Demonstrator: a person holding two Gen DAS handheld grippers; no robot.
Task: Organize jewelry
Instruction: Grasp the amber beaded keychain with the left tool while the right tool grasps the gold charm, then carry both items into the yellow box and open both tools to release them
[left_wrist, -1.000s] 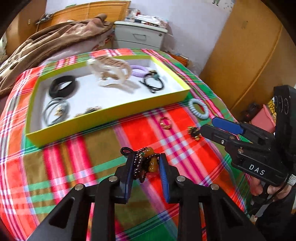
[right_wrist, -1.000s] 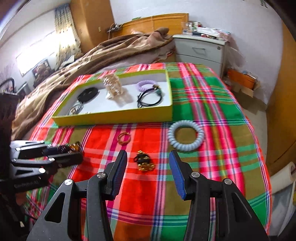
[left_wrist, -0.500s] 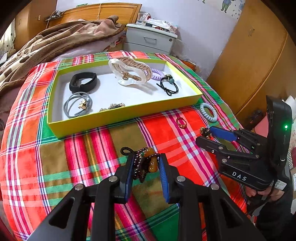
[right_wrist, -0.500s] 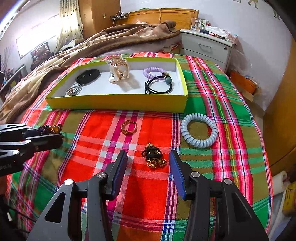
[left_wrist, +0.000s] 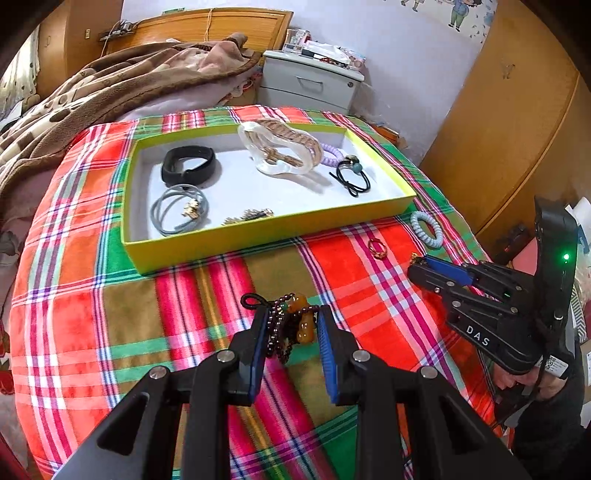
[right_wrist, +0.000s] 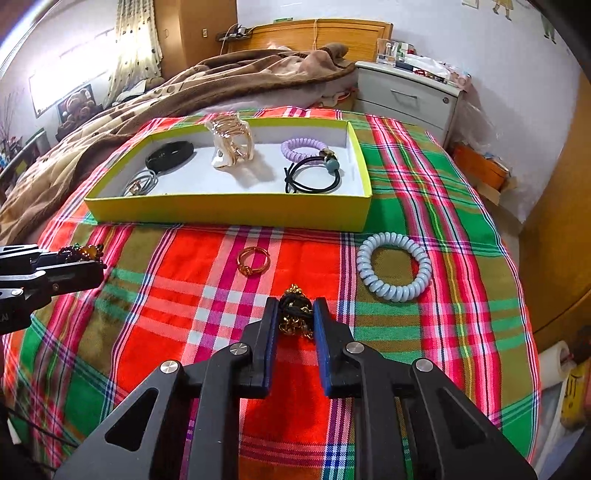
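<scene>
Left gripper (left_wrist: 291, 325) raised above plaid cloth (left_wrist: 92, 325), level, fingers clamped on beaded bracelet (left_wrist: 291, 321), short of yellow tray (left_wrist: 258, 236). Right gripper (right_wrist: 295, 317) low on cloth, angled down, fingers pinching black-gold chain piece (right_wrist: 295, 314). Gold ring (right_wrist: 253, 260) and blue spiral hair tie (right_wrist: 394, 271) lie just beyond it, outside tray.

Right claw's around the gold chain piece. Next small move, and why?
Probably lift the right claw and carry the chain piece toward the tray: its fingers look closed on the piece, which still lies on the cloth outside the tray.
</scene>
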